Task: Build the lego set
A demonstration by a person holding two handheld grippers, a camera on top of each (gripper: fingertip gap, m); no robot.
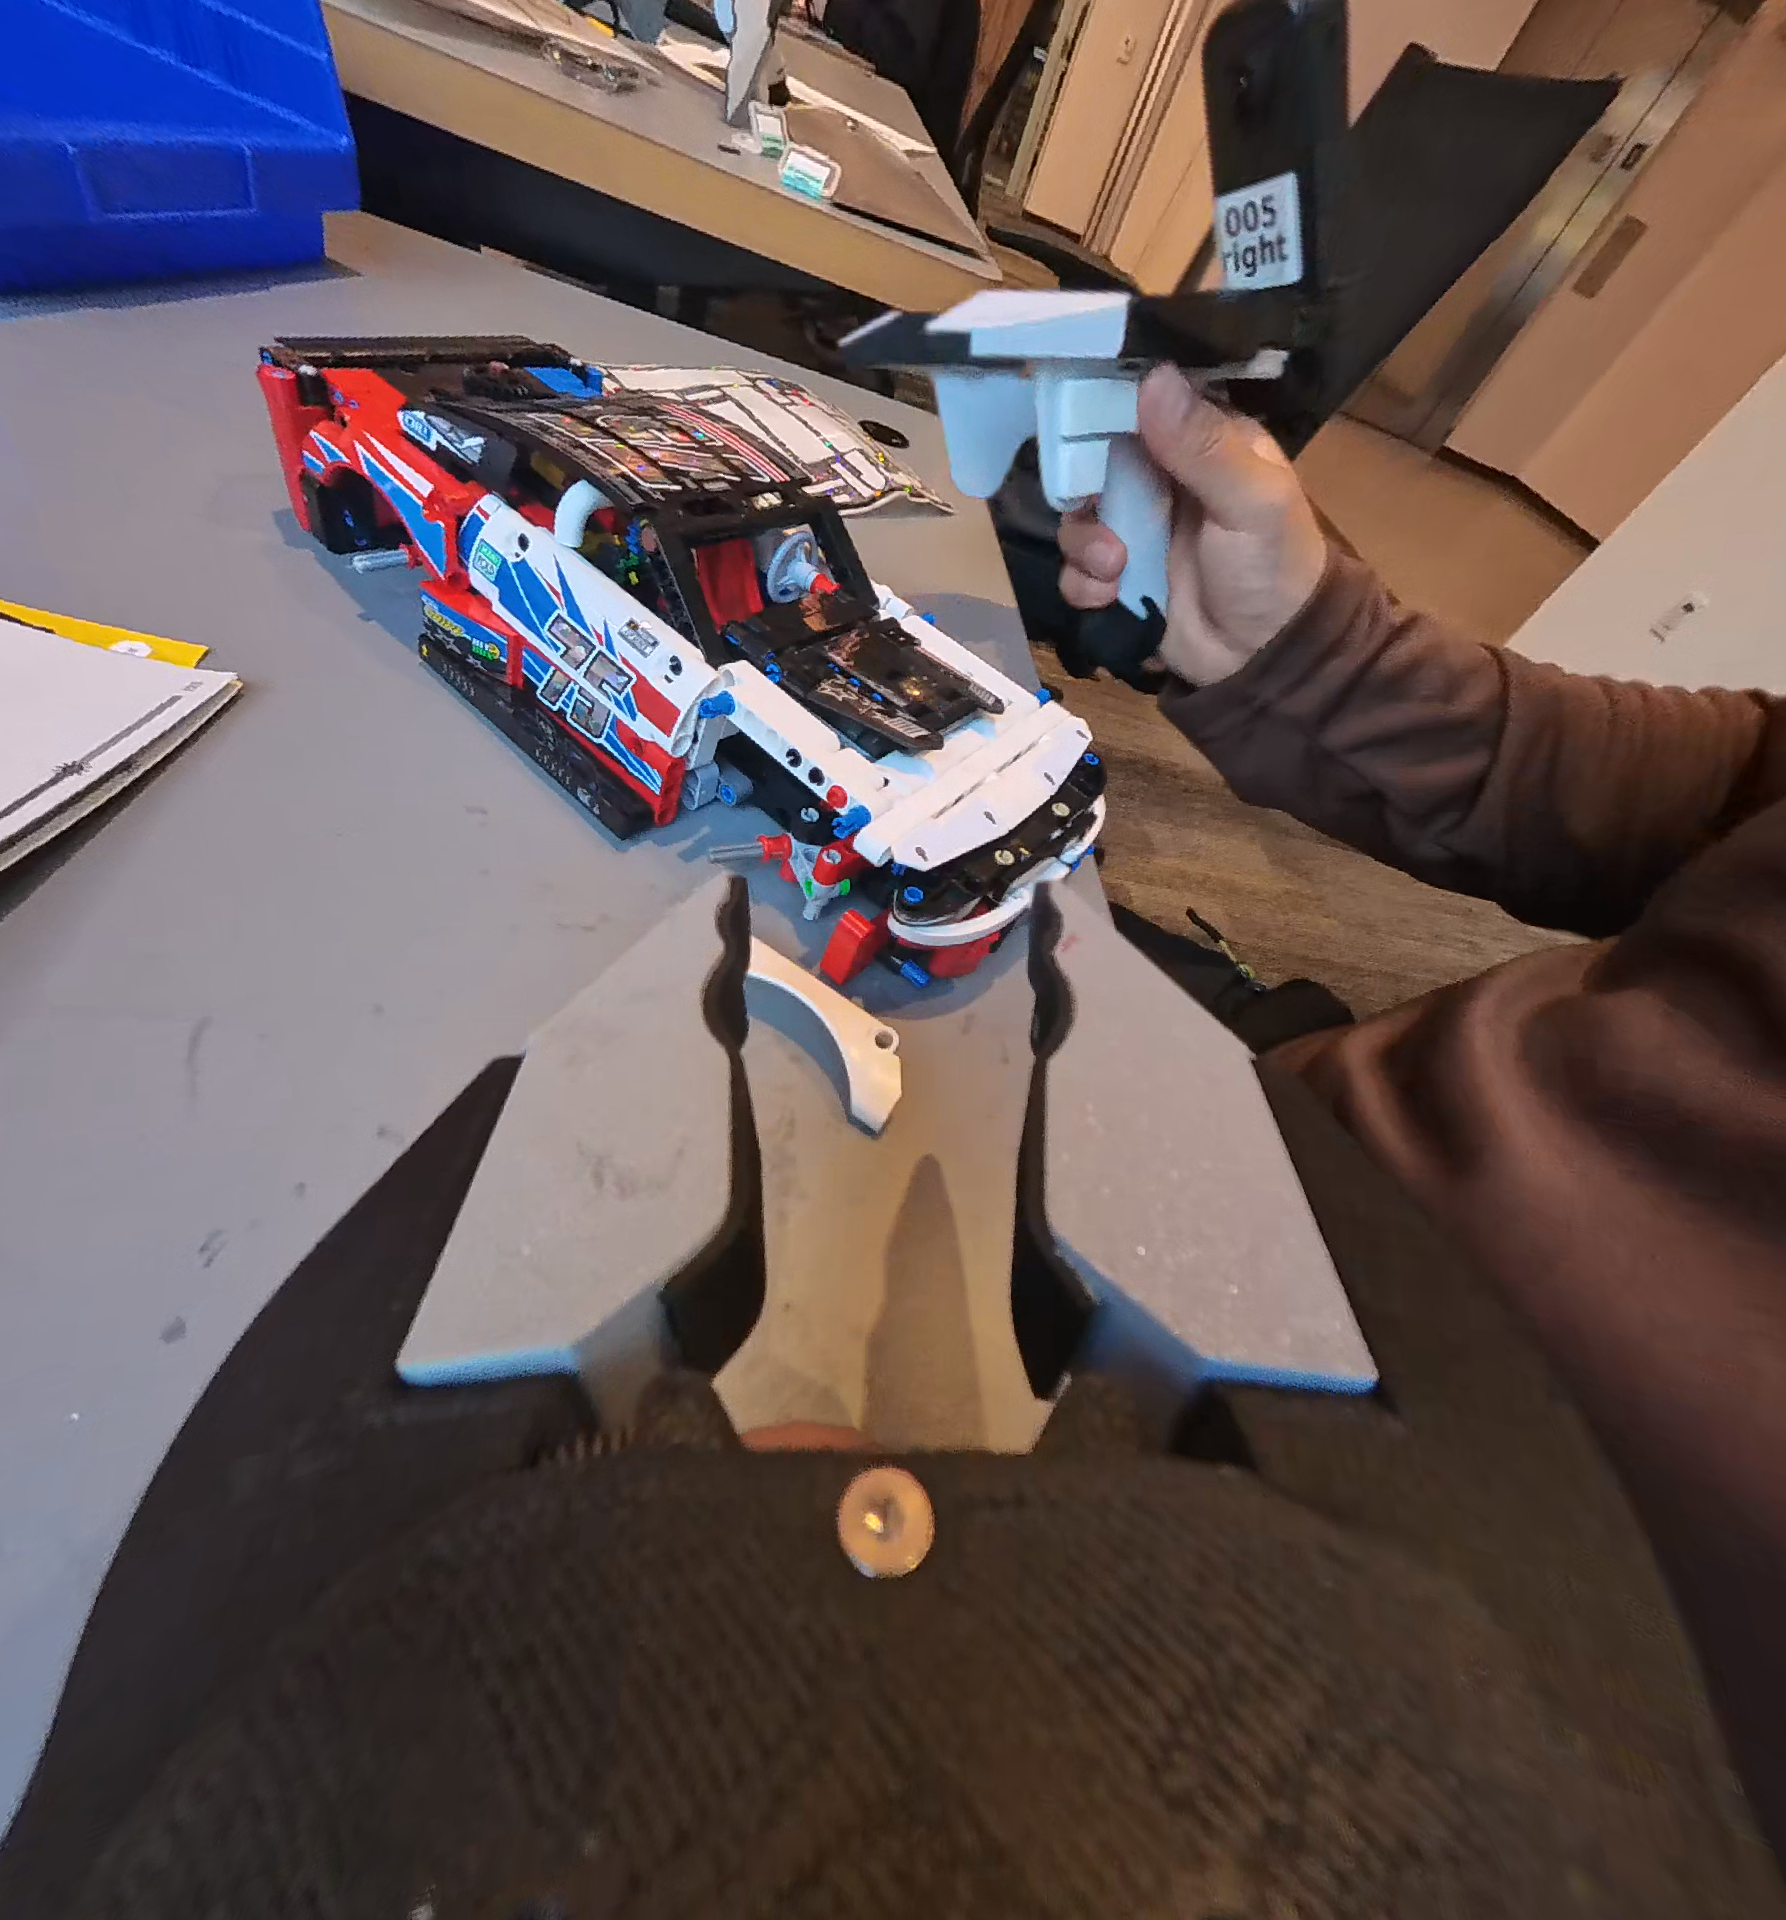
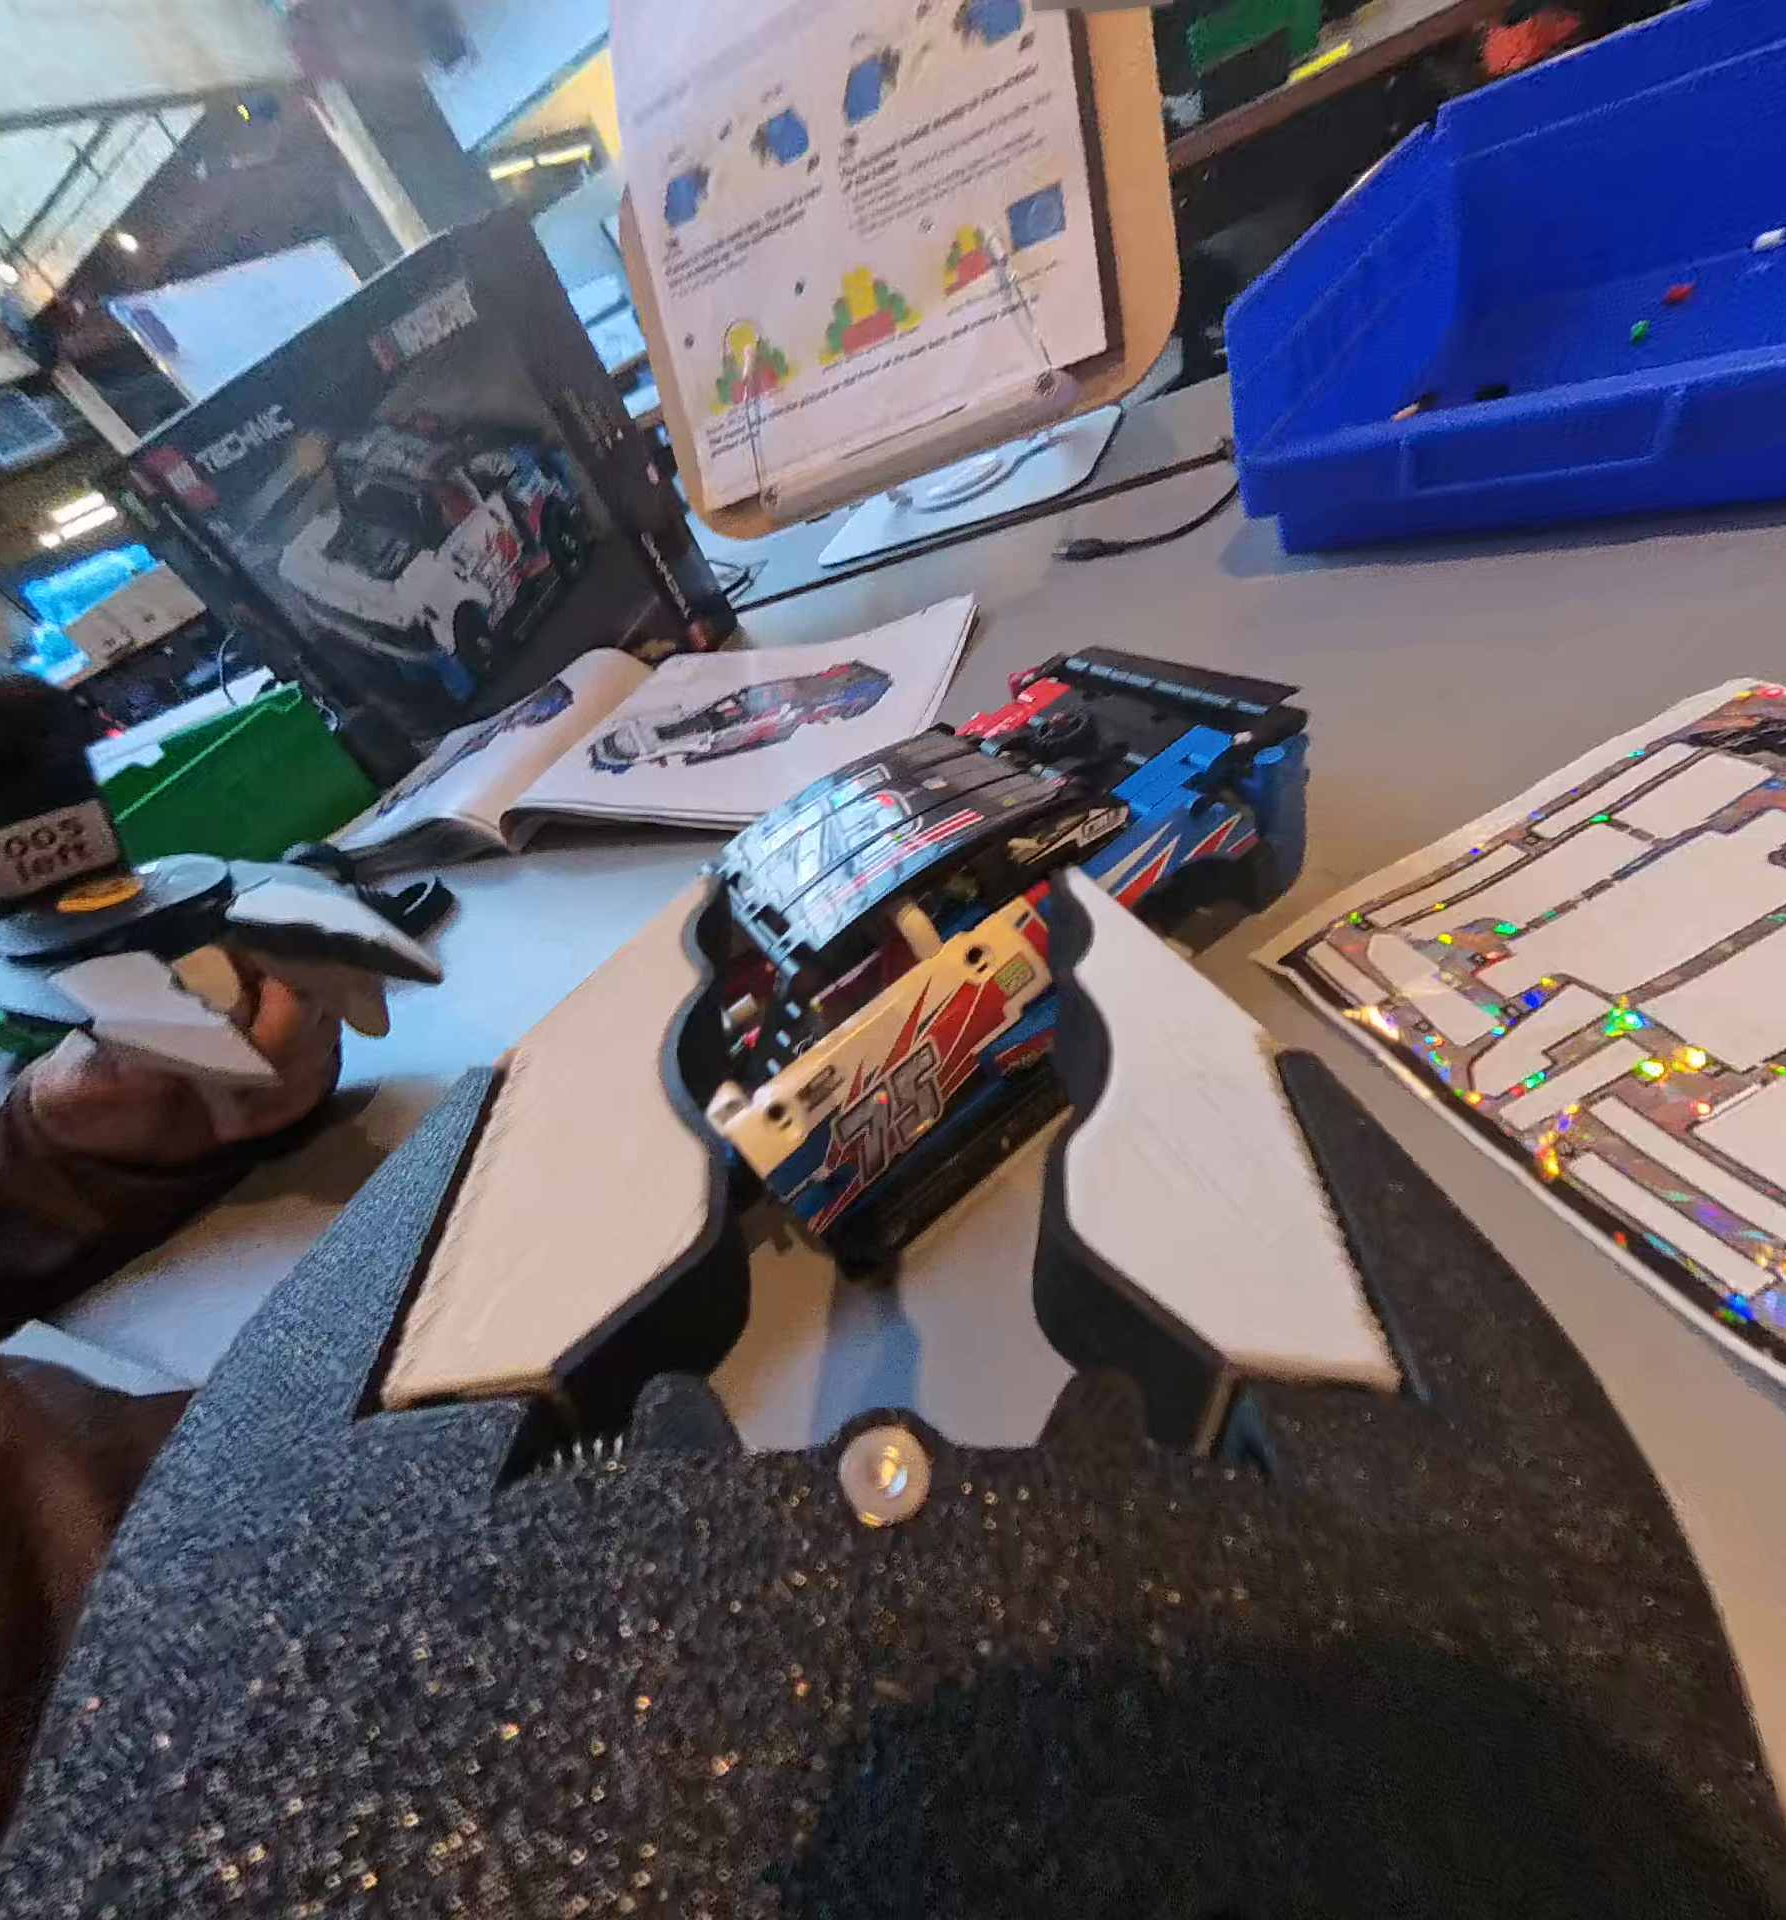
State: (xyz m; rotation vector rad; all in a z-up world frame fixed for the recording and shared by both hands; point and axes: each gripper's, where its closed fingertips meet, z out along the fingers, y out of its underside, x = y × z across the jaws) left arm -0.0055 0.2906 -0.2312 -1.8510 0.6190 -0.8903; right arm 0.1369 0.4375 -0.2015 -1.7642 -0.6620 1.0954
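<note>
Left tool (image 1: 884, 997) open over white arch pc (image 1: 835, 1023) on surface (image 1: 245, 1039); right tool (image 2: 884, 1049) open, empty. Approach square, grip arch edges, then fit to car (image 1: 681, 634) front.

Race number on car door (image 2: 894, 1122); branded set box (image 2: 401, 488)

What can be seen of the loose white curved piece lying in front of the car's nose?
The white curved piece is a smooth, glossy plastic arch, like a wheel-arch panel, with a small pin hole near its right end. It lies flat and unattached on the grey table, just short of the lego car nose, apart from it. In the left wrist view it sits between the open jaws of the left gripper, close to the left-hand finger; contact there cannot be told. The right wrist view does not show it.
</note>
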